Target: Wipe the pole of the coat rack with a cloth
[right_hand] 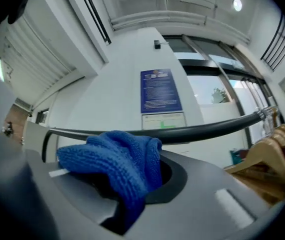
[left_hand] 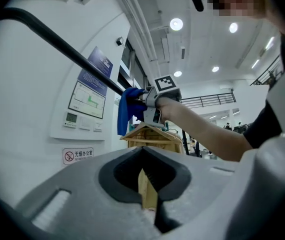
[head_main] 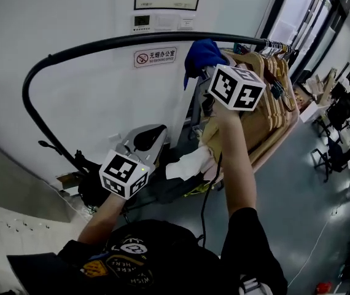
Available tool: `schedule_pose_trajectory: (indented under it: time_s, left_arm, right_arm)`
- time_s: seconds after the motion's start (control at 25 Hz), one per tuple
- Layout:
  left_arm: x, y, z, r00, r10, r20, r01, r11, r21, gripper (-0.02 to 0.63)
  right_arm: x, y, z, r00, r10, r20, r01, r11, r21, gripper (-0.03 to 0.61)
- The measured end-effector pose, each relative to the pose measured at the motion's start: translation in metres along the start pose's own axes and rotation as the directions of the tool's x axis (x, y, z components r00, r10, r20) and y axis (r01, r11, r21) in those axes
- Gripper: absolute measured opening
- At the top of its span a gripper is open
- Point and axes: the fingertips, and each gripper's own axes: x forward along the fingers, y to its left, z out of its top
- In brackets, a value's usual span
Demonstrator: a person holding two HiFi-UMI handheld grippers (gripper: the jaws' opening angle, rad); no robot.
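Left gripper [left_hand: 145, 171]: held low, under the right one; fingers pressed together with nothing between them.
Right gripper [right_hand: 138, 191]: raised on an outstretched arm [head_main: 236, 165] to the top of the rack; fingers clamped on the cloth.
Cloth [right_hand: 115, 159]: blue, knitted, bunched between the right fingers and spilling over their tips; its upper fold lies against the pole, with a flap hanging down on the far side.
Pole [head_main: 101, 43]: black and round, running crosswise just past the right fingertips; to their left it bends down in a wide curve. It is high above and well ahead of the left fingers.
Hangers [head_main: 267, 72]: wooden, packed together on the pole just to the right of the right fingers; straight ahead of the left fingers, showing through the hollow between them.
Sign [head_main: 155, 56]: white with a red no-smoking mark, on the wall [head_main: 77, 109] beyond the pole, left of the right fingers.
Thermostat [head_main: 141, 21]: small wall panel above the sign.
Poster [right_hand: 160, 90]: blue, high on the wall, beyond the cloth and above the pole.
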Motion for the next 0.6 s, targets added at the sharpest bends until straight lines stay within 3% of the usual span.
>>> schedule_pose_trajectory:
  time_s: [0.16,0.36,0.48,0.6]
  left_arm:
    - [-0.043,0.025,0.004,0.993,0.116,0.017,-0.116,0.993,0.006,0.005]
    - [-0.112,0.055,0.004,0.960,0.280,0.021,-0.280,0.960,-0.004,0.005]
    - [-0.147,0.073,0.004,0.935,0.355,0.017,-0.355,0.935,-0.018,0.003]
    - [-0.163,0.082,0.004,0.922,0.386,0.023,-0.385,0.922,-0.025,0.004]
  right_arm:
    - [0.047,0.112,-0.018,0.968,0.250,-0.025,-0.249,0.968,0.016,0.038]
    - [0.080,0.243,-0.026,0.887,0.461,-0.024,-0.460,0.887,0.023,0.038]
    - [0.093,0.308,-0.028,0.836,0.548,-0.019,-0.547,0.836,0.029,0.038]
    - [0.098,0.339,-0.030,0.813,0.582,-0.012,-0.581,0.813,0.031,0.038]
